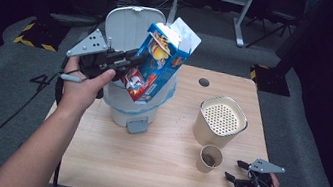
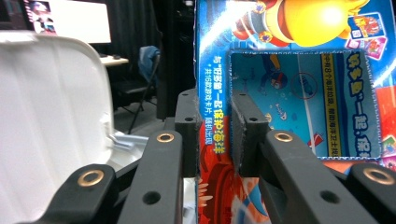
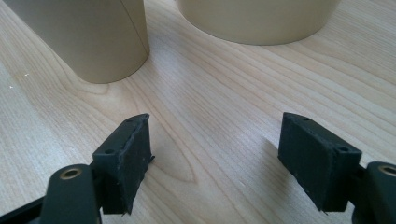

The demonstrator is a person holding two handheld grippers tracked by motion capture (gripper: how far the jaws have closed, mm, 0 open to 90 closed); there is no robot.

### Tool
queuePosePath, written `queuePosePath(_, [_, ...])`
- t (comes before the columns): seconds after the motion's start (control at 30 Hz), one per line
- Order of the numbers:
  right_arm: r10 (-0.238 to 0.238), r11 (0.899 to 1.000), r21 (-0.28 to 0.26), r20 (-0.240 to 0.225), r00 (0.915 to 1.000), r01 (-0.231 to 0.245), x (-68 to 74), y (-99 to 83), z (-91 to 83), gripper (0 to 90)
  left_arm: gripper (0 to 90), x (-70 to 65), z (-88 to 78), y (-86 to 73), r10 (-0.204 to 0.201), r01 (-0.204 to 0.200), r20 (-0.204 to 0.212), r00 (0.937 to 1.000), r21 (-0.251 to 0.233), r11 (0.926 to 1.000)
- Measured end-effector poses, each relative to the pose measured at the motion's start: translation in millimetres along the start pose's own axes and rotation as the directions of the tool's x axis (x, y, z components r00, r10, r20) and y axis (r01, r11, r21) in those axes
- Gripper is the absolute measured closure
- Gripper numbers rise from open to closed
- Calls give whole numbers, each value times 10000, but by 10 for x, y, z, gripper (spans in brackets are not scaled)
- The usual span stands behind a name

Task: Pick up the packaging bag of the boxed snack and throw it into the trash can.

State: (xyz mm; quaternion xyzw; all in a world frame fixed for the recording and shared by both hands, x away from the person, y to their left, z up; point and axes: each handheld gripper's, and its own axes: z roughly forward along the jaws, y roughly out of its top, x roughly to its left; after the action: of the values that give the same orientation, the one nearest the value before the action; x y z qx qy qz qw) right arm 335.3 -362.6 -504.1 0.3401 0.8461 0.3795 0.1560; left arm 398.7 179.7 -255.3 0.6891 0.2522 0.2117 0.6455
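One wooden counter (image 1: 143, 165) carries everything. On it stands a white bin (image 1: 124, 109) with its lid up, directly under the left gripper (image 1: 131, 61). That gripper's fingers (image 2: 189, 126) are clamped on one edge of a blue cereal box (image 1: 154, 63), which hangs tilted above the bin's open mouth. A beige perforated container (image 1: 221, 120) and a small paper cup (image 1: 209, 159) stand just ahead of the right gripper (image 1: 237, 169), whose fingers (image 3: 128, 154) are spread wide with nothing between them, low over the counter.
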Motion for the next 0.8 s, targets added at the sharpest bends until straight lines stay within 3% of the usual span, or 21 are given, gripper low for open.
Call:
queuePosePath(0.2, [6, 10000, -10, 2, 10000, -6, 1, 0, 1, 260, 757, 150, 0, 114, 96, -107, -596, 9982, -194, 9998])
queuePosePath(0.43, [7, 10000, -10, 0, 10000, -7, 1, 0, 1, 260, 756, 336, 90, 195, -174, 125, -1206, 9925, -416, 9991])
queuePosePath(0.8, [3, 10000, -10, 1, 10000, -3, 1, 0, 1, 260, 756, 409, 300, 247, -61, 53, -1984, 9801, -45, 10000])
